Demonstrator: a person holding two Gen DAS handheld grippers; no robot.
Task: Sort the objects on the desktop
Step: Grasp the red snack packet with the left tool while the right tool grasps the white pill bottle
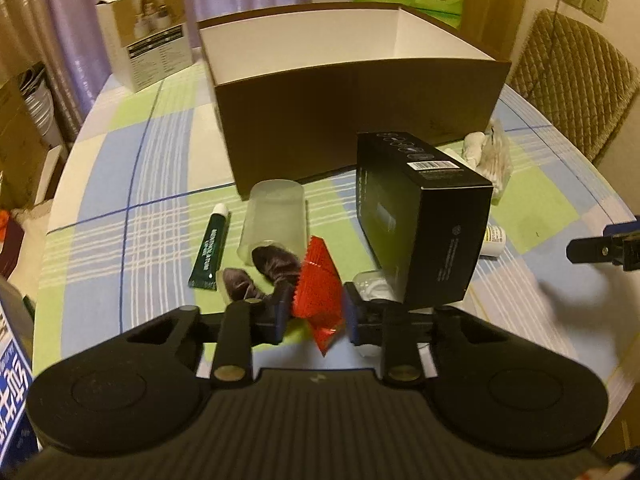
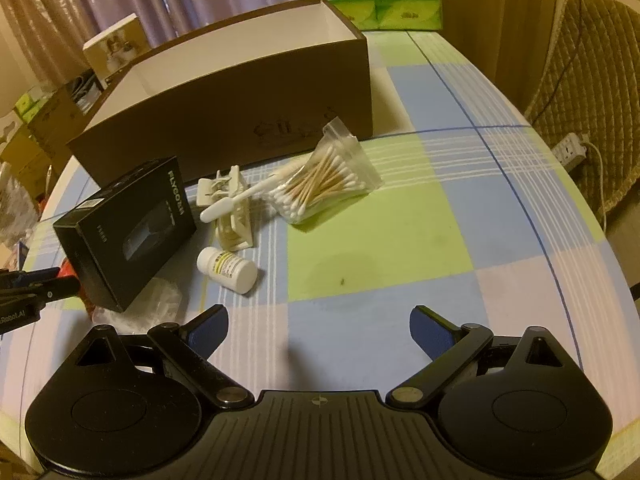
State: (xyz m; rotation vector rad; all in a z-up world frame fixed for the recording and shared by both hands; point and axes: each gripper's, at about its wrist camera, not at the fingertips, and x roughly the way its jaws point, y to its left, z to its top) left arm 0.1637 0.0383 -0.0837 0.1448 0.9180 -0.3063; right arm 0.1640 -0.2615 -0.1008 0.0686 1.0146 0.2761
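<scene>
Between the blue-padded fingers of our left gripper (image 1: 314,314), we are pinching a crinkled red foil sachet (image 1: 320,292) upright, lifted clear for carrying toward the open brown cardboard box (image 1: 356,120) behind; our right gripper (image 2: 318,334) is hovering wide open and empty over the checked tablecloth (image 2: 420,240), near the white pill bottle (image 2: 228,270).

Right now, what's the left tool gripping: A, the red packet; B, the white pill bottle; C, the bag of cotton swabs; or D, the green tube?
A: in the left wrist view, the left tool has its fingers closed on the red packet, lifted above the tablecloth.
</scene>
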